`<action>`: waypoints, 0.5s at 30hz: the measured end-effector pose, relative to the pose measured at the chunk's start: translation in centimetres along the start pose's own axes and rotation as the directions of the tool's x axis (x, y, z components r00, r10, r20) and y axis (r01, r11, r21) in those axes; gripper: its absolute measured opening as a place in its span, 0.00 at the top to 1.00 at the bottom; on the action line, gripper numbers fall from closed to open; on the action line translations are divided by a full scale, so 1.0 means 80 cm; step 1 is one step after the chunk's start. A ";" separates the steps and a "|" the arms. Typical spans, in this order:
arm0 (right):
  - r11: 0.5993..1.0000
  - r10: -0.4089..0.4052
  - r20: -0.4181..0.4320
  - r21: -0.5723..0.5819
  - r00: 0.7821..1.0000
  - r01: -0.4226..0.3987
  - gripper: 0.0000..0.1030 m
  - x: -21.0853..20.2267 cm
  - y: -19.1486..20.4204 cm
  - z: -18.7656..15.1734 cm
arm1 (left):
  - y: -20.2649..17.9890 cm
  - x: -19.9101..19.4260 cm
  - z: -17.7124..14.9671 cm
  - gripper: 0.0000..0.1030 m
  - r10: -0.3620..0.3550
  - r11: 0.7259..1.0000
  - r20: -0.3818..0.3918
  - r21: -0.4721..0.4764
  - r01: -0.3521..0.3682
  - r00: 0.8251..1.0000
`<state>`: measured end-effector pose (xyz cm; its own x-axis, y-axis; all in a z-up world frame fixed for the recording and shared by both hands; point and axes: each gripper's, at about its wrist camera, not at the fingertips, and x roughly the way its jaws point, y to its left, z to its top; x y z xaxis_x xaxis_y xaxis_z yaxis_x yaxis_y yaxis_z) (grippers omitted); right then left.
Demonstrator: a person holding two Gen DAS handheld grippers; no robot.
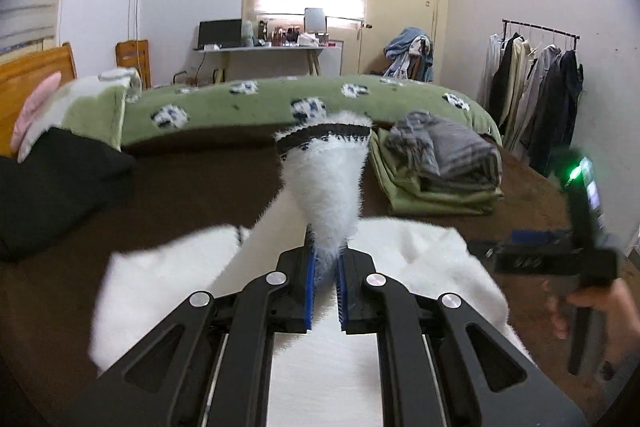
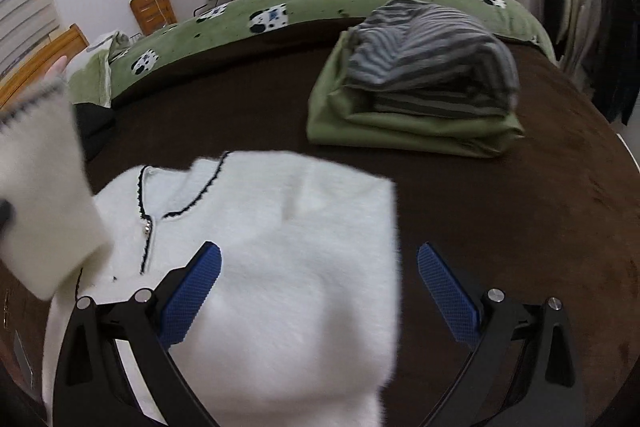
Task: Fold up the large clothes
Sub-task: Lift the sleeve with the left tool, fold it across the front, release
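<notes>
Sleeve fold in hand. Left gripper has its jaws pinched tight on the white fuzzy sleeve, black-trimmed cuff sticking up at centre of the left wrist frame. Same sleeve shows raised at far left of the right wrist frame, off the bed.

White sweater lies on the brown bedspread, lower centre of the right wrist frame, zip collar at left of it. Right gripper has jaws spread wide, nothing held, hovering over the sweater's right part.

Folded stack, striped on green, sits upper right, apart from the sweater.

Judged early-to-mid fold: body looks partly squared, this sleeve not yet laid in. Next move likely calls for carrying the sleeve across the body, laying it flat, then releasing. Fuzzy knit may cling to the pads.
</notes>
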<state>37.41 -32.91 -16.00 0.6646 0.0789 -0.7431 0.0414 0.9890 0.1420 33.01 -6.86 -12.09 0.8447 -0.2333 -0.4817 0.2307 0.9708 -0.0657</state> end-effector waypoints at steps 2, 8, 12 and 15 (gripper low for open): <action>1.000 -0.018 -0.009 -0.008 1.000 0.018 0.06 -0.004 -0.011 -0.007 | -0.029 0.016 -0.025 0.89 0.012 1.000 -0.018 0.021 -0.011 1.000; 0.999 -0.048 -0.038 -0.019 0.998 0.047 0.06 -0.002 -0.035 -0.021 | -0.079 0.072 -0.091 0.89 -0.023 0.998 -0.186 0.056 0.034 0.982; 0.999 -0.047 -0.041 -0.007 0.998 0.047 0.06 -0.001 -0.047 -0.031 | -0.069 0.089 -0.112 0.87 -0.049 0.999 -0.250 -0.019 0.046 0.967; 0.999 -0.043 -0.043 0.003 0.998 0.044 0.06 0.001 -0.051 -0.034 | -0.069 0.092 -0.110 0.87 -0.052 0.999 -0.249 -0.028 0.047 0.967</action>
<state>35.23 -36.56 -18.42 0.6298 0.0411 -0.7757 0.0725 0.9911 0.1113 33.70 -13.42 -22.98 0.6843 -0.2624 -0.6803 0.2563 0.9600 -0.1125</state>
